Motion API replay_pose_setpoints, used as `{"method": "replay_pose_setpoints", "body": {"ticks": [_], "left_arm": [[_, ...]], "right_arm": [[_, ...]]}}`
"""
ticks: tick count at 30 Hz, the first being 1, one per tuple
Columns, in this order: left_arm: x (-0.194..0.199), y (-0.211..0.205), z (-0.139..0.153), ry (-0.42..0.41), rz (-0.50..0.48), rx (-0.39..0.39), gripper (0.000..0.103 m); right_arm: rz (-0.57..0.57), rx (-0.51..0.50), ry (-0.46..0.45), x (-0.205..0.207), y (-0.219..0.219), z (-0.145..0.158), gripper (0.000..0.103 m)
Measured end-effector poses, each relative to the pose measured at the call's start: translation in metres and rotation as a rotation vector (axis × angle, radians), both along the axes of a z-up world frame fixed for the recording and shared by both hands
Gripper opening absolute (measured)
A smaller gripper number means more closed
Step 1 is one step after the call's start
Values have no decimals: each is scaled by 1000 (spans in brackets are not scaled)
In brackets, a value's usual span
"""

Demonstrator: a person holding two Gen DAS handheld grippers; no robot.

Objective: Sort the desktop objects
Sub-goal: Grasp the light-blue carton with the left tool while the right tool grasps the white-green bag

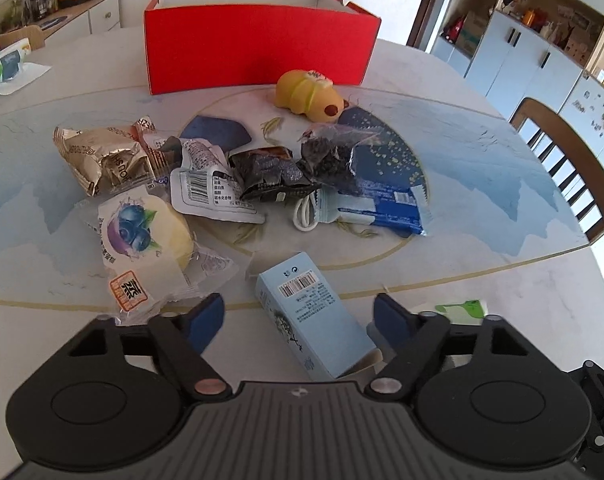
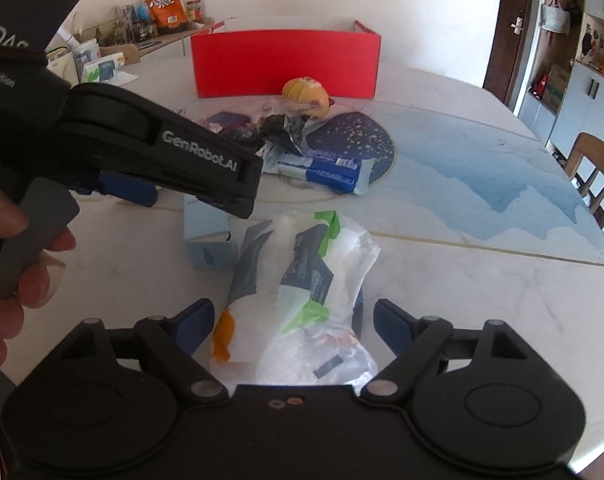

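Observation:
My left gripper [image 1: 298,316] is open and points down at a light blue carton [image 1: 313,316] that lies between its blue fingers [image 1: 206,320] without being pressed. My right gripper [image 2: 294,316] is open around a white and green tissue pack [image 2: 302,280], whose sides sit close to both pads. Beyond lie a blueberry bun packet [image 1: 142,236], a golden packet [image 1: 98,156], a black packet [image 1: 270,176], a blue wrapper [image 1: 385,208], a white cable [image 1: 305,216] and a yellow toy [image 1: 305,94]. A red box [image 1: 258,48] stands open at the back.
A person's hand [image 2: 6,280] holds the left gripper's black body [image 2: 162,148] at the left of the right wrist view. A wooden chair [image 1: 561,160] stands at the round table's right edge [image 1: 541,260]. A sideboard [image 1: 62,16] with snack bags is at the far left.

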State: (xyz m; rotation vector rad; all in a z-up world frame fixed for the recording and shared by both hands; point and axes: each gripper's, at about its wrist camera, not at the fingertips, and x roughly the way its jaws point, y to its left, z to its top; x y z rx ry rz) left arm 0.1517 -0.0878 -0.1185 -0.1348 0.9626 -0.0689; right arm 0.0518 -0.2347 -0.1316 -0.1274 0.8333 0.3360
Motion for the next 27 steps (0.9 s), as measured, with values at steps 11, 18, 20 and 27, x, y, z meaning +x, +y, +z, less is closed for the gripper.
{"method": "replay_pose_setpoints", "body": {"ticks": [11, 18, 20, 27], "left_arm": [[5, -10, -9, 4, -28, 42, 55], [5, -14, -9, -11, -36, 82, 40], [5, -14, -10, -17, -37, 90, 38], [1, -18, -9, -21, -43, 108, 32]], "right_arm": [[28, 8, 25, 8, -13, -3, 72], [9, 34, 33, 14, -31, -2, 64], [6, 38, 31, 15, -34, -1, 61], [-6, 64, 24, 18, -48, 6, 47]]}}
